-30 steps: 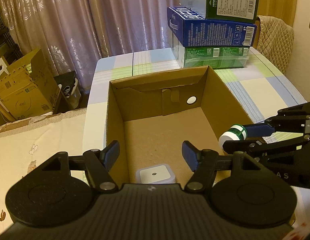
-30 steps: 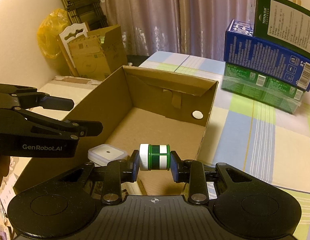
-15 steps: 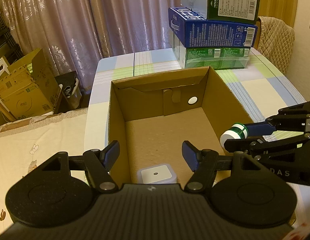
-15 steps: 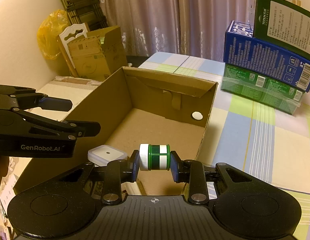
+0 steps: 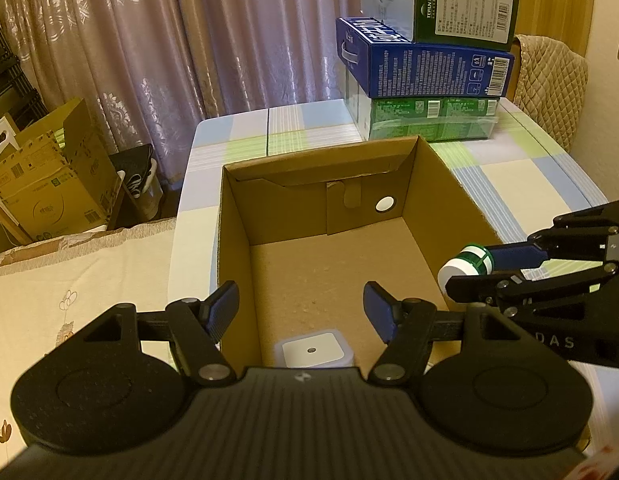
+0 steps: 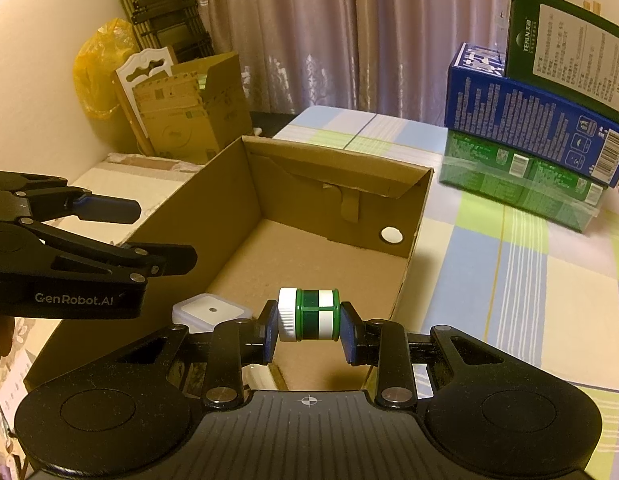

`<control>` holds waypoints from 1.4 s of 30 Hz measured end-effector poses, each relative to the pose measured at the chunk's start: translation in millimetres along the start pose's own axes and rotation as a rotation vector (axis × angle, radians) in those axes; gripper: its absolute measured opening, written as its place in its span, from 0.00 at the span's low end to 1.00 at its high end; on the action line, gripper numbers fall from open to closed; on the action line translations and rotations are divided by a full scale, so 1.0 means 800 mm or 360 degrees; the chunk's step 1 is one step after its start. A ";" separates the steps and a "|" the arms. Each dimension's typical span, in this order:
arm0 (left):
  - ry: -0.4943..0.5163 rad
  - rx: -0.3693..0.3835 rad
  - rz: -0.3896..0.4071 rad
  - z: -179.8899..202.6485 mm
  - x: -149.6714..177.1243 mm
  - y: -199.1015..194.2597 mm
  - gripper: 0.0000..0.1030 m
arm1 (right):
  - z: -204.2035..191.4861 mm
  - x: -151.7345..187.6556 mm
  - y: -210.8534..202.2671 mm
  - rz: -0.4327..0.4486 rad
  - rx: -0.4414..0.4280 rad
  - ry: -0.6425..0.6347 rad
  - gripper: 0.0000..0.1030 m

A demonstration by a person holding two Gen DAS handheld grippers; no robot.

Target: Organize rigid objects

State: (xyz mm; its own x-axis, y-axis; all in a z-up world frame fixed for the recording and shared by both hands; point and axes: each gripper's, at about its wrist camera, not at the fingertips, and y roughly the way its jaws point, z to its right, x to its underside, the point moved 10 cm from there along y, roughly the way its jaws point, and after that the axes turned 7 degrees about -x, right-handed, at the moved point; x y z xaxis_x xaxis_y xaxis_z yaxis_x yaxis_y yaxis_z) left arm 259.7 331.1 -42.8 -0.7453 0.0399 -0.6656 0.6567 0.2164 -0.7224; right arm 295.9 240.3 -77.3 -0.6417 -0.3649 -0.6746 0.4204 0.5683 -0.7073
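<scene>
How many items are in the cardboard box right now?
1: a white square container on the floor of the box at its near end. The green bottle is clamped in the right claw, not set down. The left claw's body hides the near edge.

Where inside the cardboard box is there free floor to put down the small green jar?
Most of the box floor is bare: the whole stretch from the white square container at the near wall up to the far wall with its round hole. On the table, the cloth between the box and the stacked cartons is also free. The right gripper holds the jar.
</scene>
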 end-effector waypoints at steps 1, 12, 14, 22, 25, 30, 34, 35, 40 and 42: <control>0.0000 -0.0001 0.0001 0.000 0.000 0.000 0.62 | 0.000 -0.001 0.001 0.0002 0.0003 -0.0001 0.28; -0.0008 -0.0019 0.0006 -0.005 -0.001 0.000 0.62 | 0.001 -0.010 -0.004 0.0068 -0.0002 -0.0003 0.29; -0.0013 -0.0024 0.0006 -0.007 -0.001 -0.001 0.62 | 0.003 -0.012 -0.006 0.0077 0.0008 0.0004 0.30; -0.0018 -0.0035 0.0018 -0.007 0.002 -0.008 0.62 | 0.004 -0.012 -0.018 0.0109 0.0017 0.0015 0.33; -0.0026 -0.0056 0.0047 -0.008 0.002 -0.020 0.63 | 0.001 -0.009 -0.028 0.0129 0.0011 0.0024 0.35; -0.0041 -0.0092 0.0088 -0.009 0.008 -0.048 0.73 | -0.005 -0.004 -0.057 0.0174 0.0009 0.0059 0.51; -0.0066 -0.0101 0.0119 -0.009 0.016 -0.077 0.86 | -0.011 0.005 -0.084 0.0192 0.0022 0.0095 0.73; -0.0077 -0.0101 0.0129 -0.009 0.018 -0.085 0.87 | -0.013 0.008 -0.090 0.0191 0.0024 0.0100 0.78; -0.0098 -0.0102 0.0163 -0.006 0.031 -0.123 0.93 | -0.028 0.032 -0.119 0.0187 0.0046 0.0105 0.83; -0.0103 -0.0129 0.0171 -0.005 0.037 -0.136 0.95 | -0.032 0.041 -0.127 0.0180 0.0050 0.0125 0.84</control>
State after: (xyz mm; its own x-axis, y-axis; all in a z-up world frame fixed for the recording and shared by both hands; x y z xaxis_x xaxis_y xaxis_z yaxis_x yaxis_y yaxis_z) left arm 166.3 312.5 16.9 -0.6607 0.0047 -0.7507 0.7188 0.2925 -0.6307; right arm 215.4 189.5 -22.2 -0.6370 -0.2402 -0.7325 0.5120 0.5785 -0.6350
